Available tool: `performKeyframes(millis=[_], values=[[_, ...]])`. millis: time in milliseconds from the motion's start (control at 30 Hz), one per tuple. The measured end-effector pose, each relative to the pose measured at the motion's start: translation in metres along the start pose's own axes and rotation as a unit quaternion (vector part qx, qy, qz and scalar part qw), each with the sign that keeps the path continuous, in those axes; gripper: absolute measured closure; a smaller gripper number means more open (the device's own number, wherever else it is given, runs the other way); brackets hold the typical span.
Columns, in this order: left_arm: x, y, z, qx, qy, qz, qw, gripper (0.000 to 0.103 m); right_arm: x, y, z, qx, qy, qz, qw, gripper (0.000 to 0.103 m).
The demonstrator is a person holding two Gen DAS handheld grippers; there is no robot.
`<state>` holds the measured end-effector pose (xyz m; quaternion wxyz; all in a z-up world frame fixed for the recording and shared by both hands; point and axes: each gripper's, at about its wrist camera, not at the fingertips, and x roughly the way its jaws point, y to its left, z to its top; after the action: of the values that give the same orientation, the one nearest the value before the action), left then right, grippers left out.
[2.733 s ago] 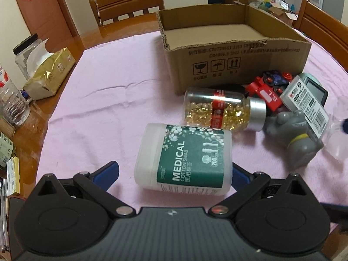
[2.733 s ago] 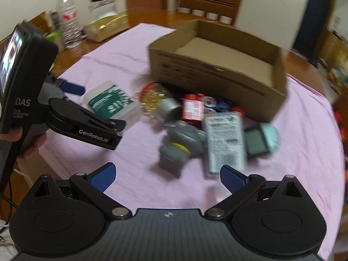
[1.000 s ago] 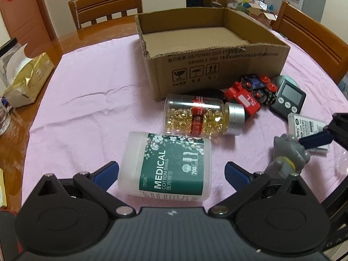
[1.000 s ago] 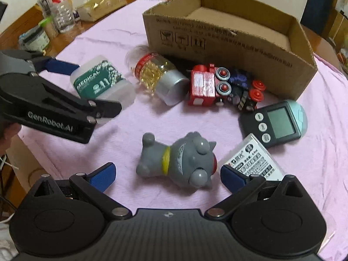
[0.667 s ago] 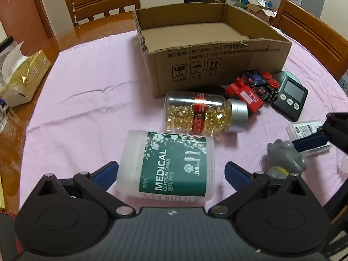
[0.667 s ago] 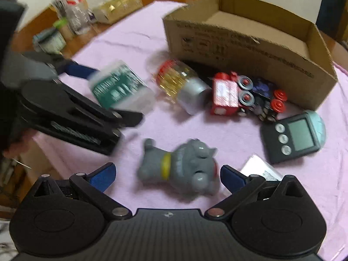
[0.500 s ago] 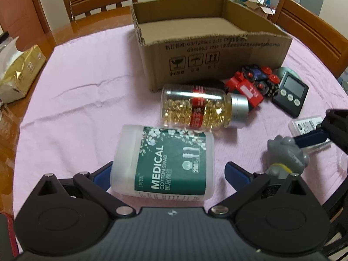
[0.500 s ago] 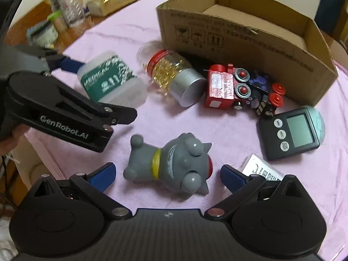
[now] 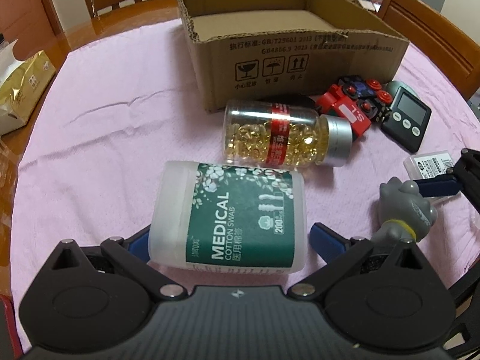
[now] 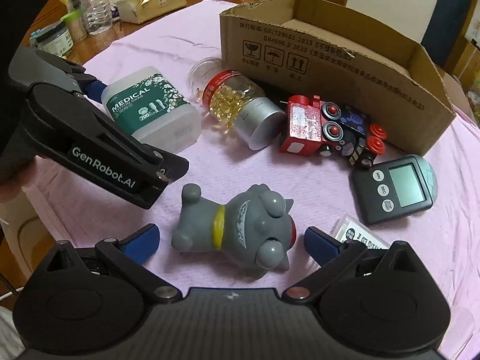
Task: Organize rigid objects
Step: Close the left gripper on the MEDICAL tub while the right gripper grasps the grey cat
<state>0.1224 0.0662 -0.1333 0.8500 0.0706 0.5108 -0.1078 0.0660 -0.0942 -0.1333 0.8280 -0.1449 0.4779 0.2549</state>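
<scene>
While the medical cotton swab box is bracketed by the spread left gripper, the grey cat figurine is flanked by the wide-open right gripper.

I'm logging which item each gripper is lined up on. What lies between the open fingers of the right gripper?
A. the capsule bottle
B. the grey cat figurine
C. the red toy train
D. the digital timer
B: in the right wrist view the grey cat figurine lies on its side between the fingers of the open right gripper, which have not closed on it.
</scene>
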Motion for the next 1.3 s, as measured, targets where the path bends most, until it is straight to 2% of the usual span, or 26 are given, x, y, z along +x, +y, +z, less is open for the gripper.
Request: performKeyframes(millis=[133, 300, 367, 467, 567, 633, 733, 800, 933, 1300], values=[[-0.007, -0.004, 0.005, 0.028, -0.001, 0.034, 0.9990, 0.003, -0.001, -0.001, 0.001, 0.006, 0.005, -0.004, 1.000, 0.000], [-0.012, -0.006, 0.013, 0.042, 0.009, 0.021, 0.9989, 0.004, 0.001, 0.001, 0.002, 0.015, 0.003, -0.009, 1.000, 0.000], [-0.013, -0.007, 0.016, 0.044, 0.009, 0.016, 0.9989, 0.010, 0.002, 0.000, 0.005, 0.016, 0.009, -0.009, 1.000, 0.000], [-0.013, -0.007, 0.018, 0.047, 0.008, 0.012, 0.9988, 0.012, 0.003, -0.001, 0.010, 0.021, 0.019, -0.010, 1.000, 0.000], [-0.014, -0.006, 0.020, 0.048, 0.008, 0.012, 0.9987, 0.018, 0.001, -0.004, 0.013, 0.025, 0.014, -0.009, 1.000, 0.001], [-0.014, -0.005, 0.021, 0.045, 0.009, 0.008, 0.9989, 0.018, -0.001, -0.006, 0.014, 0.030, 0.010, -0.002, 0.999, 0.004], [-0.015, -0.005, 0.021, 0.046, 0.007, 0.006, 0.9989, 0.018, -0.002, -0.006, 0.016, 0.032, 0.017, -0.003, 0.999, 0.015], [-0.014, -0.005, 0.020, 0.048, 0.009, 0.007, 0.9988, 0.018, -0.003, -0.006, 0.017, 0.032, 0.019, -0.005, 0.999, 0.015], [-0.015, -0.005, 0.021, 0.047, 0.009, 0.004, 0.9988, 0.020, -0.003, -0.005, 0.017, 0.043, 0.023, -0.009, 0.999, 0.023], [-0.024, 0.003, 0.025, 0.063, 0.008, -0.011, 0.9979, 0.021, -0.009, -0.009, 0.026, 0.052, 0.026, -0.012, 0.998, 0.026]])
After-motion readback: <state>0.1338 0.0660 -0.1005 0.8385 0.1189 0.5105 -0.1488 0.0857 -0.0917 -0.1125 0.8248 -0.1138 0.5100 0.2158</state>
